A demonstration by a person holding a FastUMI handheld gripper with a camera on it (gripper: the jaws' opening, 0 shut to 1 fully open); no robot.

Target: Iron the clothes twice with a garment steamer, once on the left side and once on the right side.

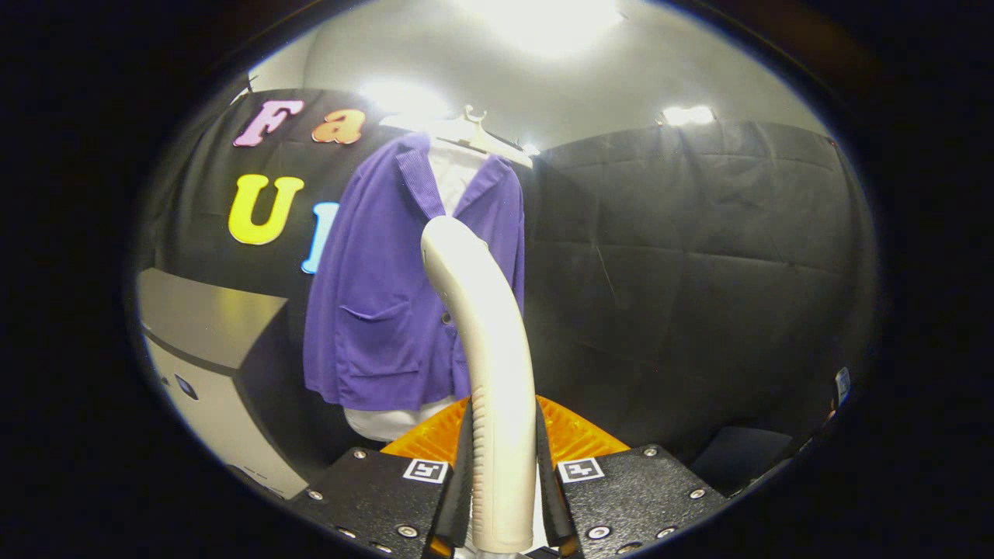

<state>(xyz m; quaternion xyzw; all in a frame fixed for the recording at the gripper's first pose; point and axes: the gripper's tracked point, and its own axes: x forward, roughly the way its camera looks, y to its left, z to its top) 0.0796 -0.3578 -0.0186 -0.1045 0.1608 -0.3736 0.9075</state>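
1. Gripper view: the garment steamer (485, 341), a pale curved handle, is seen standing upright between the two fingers of the hand-held gripper (503, 481), its rounded head bent forward toward the purple jacket (388, 295).
2. The steamer's ribbed lower shaft is pinched from both sides by the fingers (464, 473), which are pressed against it.
3. The purple jacket is hung on a hanger (475, 128) beyond the steamer, over a white shirt (458, 175) whose collar is seen at the open neck and whose hem is seen below the jacket's lower edge.
4. The steamer's head is placed in front of the jacket's button line; whether it touches the cloth cannot be told.
5. A patch pocket (377, 318) is seen on the jacket, beside the steamer's shaft.
6. A grey cabinet (210, 349) is set near the jacket, on the pocket side.
7. An orange ribbed surface (575, 435) is seen just behind the steamer's base, below the jacket.
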